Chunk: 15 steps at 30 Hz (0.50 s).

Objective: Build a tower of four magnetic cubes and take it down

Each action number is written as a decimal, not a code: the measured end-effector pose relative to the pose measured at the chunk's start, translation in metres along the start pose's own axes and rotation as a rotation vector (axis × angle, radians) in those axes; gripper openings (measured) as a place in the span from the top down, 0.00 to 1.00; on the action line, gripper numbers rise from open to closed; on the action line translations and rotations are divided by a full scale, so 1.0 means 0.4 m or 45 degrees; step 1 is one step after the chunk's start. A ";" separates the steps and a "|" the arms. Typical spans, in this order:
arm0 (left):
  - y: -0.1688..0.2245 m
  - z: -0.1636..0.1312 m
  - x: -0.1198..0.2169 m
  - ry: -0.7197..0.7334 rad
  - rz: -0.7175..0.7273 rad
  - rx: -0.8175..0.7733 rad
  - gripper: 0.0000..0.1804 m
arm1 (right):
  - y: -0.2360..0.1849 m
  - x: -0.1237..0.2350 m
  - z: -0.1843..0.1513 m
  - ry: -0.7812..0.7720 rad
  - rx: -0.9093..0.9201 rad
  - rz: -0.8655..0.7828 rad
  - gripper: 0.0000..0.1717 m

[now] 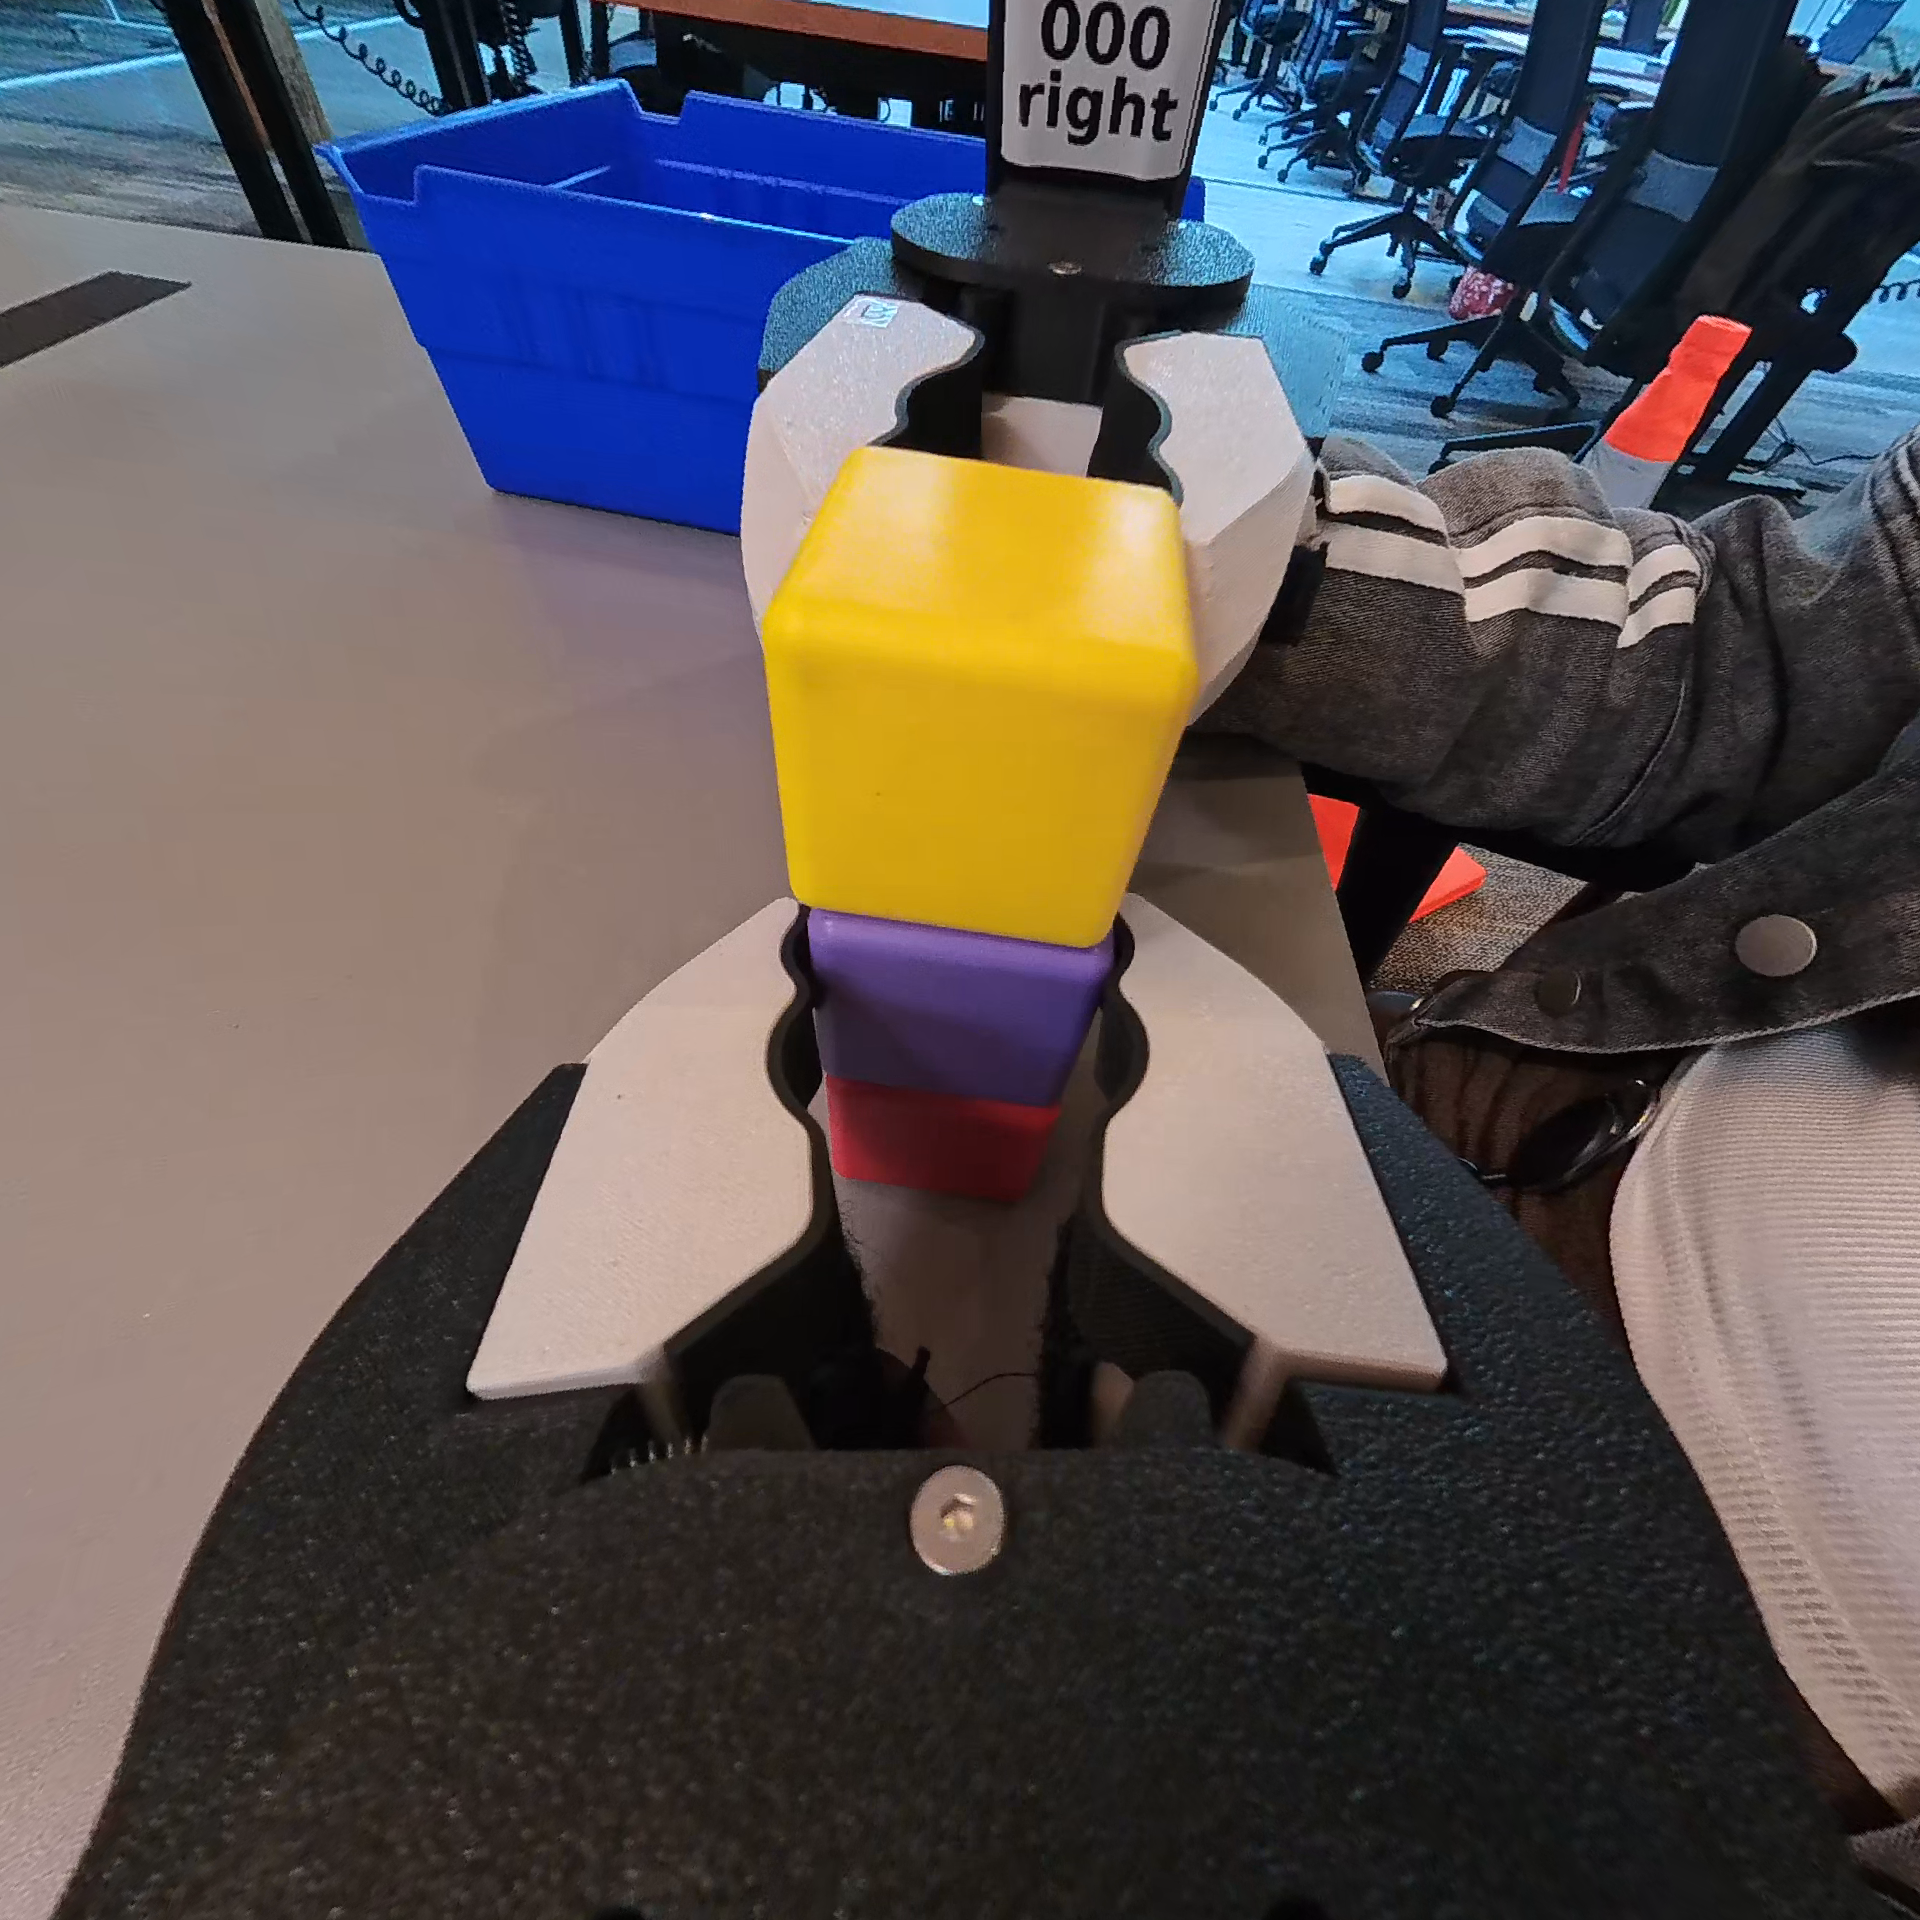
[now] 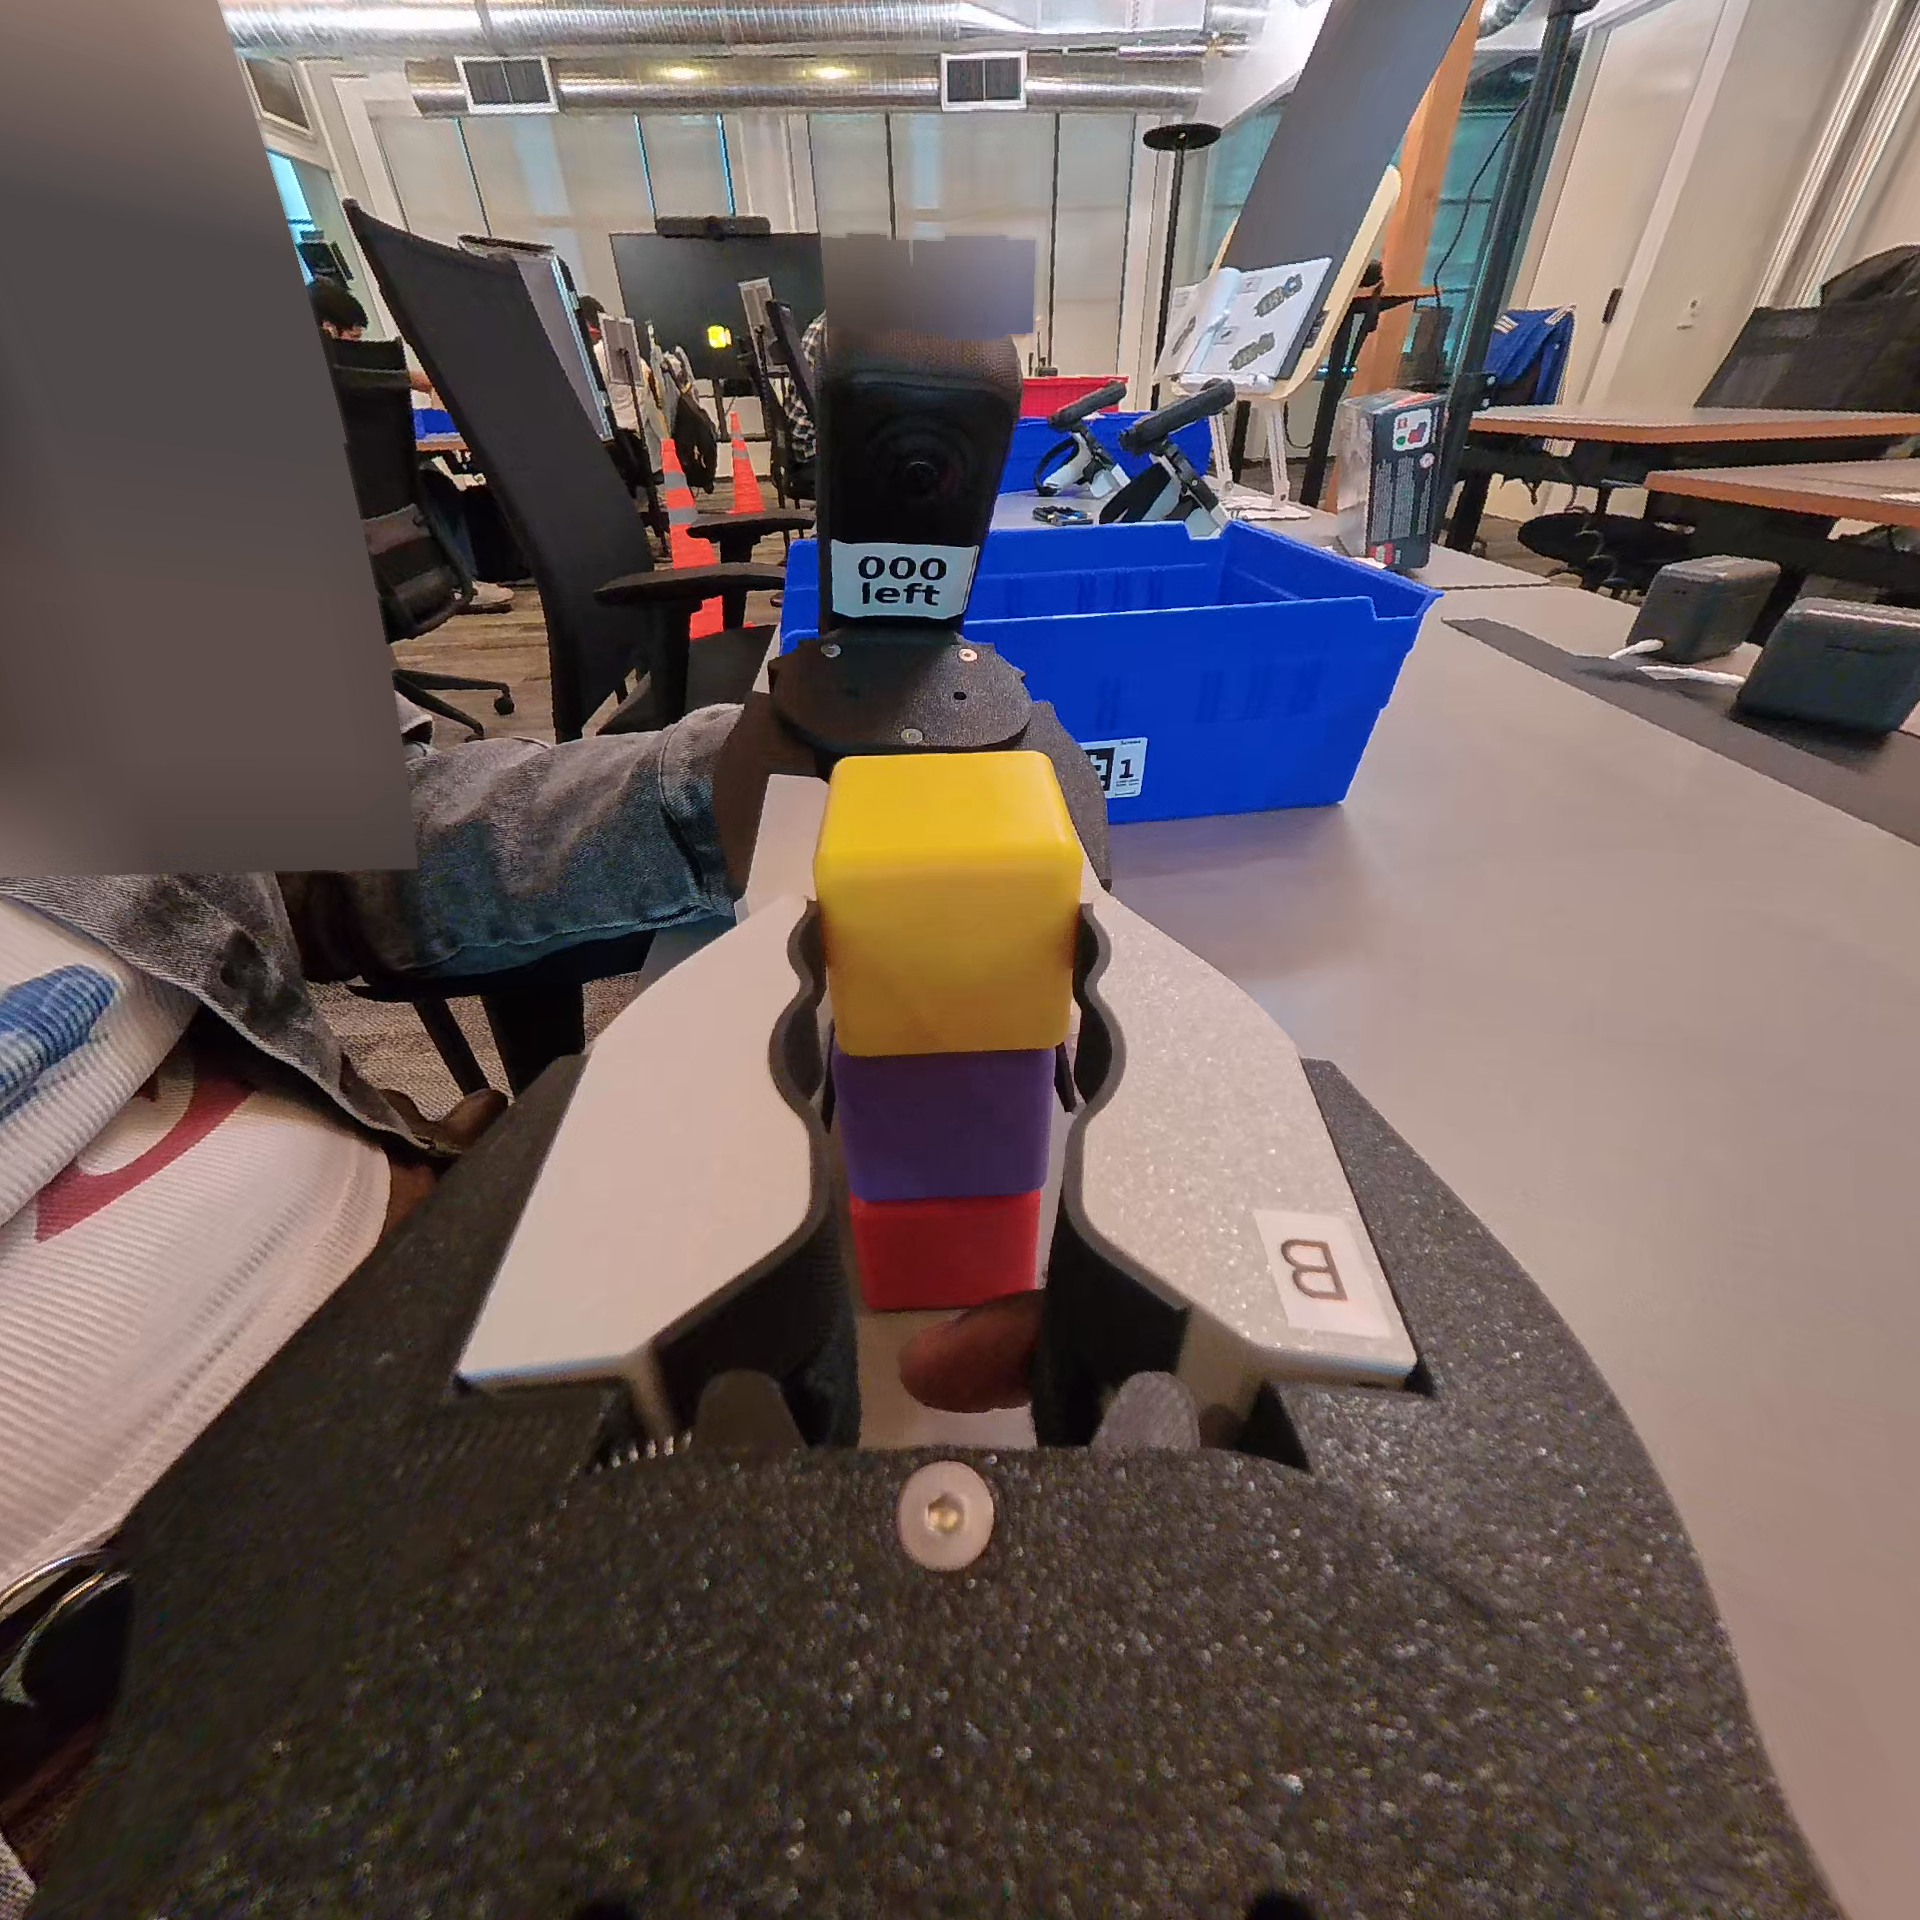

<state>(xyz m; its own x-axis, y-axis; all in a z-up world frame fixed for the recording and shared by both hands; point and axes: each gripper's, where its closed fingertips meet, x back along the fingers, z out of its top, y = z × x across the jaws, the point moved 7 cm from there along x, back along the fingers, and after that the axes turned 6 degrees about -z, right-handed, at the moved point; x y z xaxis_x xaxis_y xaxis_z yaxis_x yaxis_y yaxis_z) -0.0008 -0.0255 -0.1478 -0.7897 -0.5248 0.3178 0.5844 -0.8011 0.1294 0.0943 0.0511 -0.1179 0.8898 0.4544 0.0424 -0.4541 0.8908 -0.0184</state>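
Here, cube tower (image 2: 940, 1039) upright, axis vertical; left tool (image 1: 956, 997) clenched on purple cube (image 1: 951, 1008), right tool (image 2: 945, 966) on yellow cube (image 2: 940, 904).

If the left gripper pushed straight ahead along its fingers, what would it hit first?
Probably the right gripper, facing it just beyond the tower. The left gripper already clamps the purple cube; the right clamps the yellow cube above.

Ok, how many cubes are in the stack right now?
3 visible: yellow cube on top, between the right gripper's fingers; purple cube below it, between the left gripper's fingers; red cube at the bottom. A fourth may be hidden.
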 end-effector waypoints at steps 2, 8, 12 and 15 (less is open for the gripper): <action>0.000 0.000 0.000 0.001 0.004 -0.001 0.71 | 0.000 0.000 0.000 -0.001 0.009 -0.002 0.73; 0.010 0.039 0.029 -0.162 0.239 -0.028 0.36 | 0.002 0.025 0.036 0.218 -0.009 -0.002 0.59; 0.055 0.109 0.088 -0.338 0.542 -0.203 0.39 | 0.010 0.036 0.047 0.294 -0.052 -0.014 0.55; 0.134 0.190 0.150 -0.278 0.641 -0.347 0.45 | 0.007 0.032 0.045 0.288 -0.041 -0.013 0.55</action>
<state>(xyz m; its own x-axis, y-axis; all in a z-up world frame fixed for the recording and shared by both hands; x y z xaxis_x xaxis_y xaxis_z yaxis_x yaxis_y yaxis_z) -0.0028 -0.0781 -0.0506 -0.3556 -0.8099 0.4665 0.7843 -0.5301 -0.3224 0.1036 0.0596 -0.0994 0.8838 0.4311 -0.1820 -0.4464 0.8934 -0.0514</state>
